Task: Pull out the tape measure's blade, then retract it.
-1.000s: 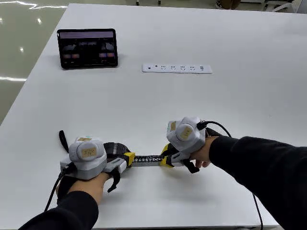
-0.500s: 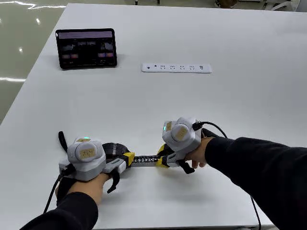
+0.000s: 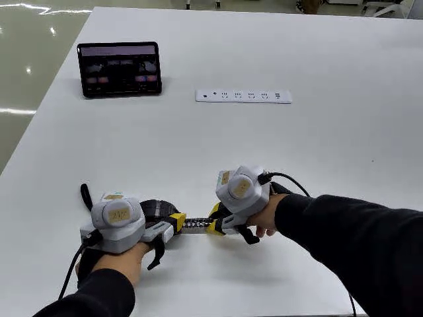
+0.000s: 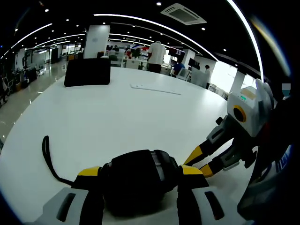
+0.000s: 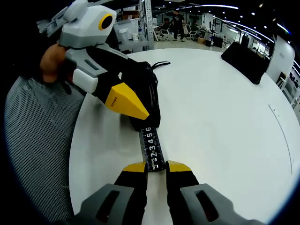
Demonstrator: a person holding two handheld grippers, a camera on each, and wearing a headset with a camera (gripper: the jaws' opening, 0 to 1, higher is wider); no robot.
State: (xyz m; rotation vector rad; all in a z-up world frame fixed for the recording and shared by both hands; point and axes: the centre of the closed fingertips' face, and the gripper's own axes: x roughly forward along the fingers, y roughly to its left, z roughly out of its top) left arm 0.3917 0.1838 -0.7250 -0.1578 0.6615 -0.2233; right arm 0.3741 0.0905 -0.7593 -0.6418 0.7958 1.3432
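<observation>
The black tape measure case [image 3: 153,210] lies on the white table near its front edge, and my left gripper [image 3: 168,228] is shut on it. In the left gripper view the case [image 4: 140,187] sits squeezed between my yellow-tipped jaws. A short length of the blade [image 3: 196,224] runs right from the case to my right gripper [image 3: 213,220], which is shut on the blade's end. In the right gripper view the numbered blade [image 5: 150,143] leads from my right gripper [image 5: 155,167] up to the case [image 5: 146,101], about six units away. The case's black wrist strap [image 3: 86,195] trails to the left.
A dark tablet [image 3: 119,68] stands at the back left of the table [image 3: 277,145]. A white power strip [image 3: 243,96] lies flat at the back centre. The table's front edge runs just below both hands. In the left gripper view people stand far behind the table.
My right gripper has moved left toward the case, still holding the blade's end. The exposed blade is shorter. The left gripper and case have stayed in place.
</observation>
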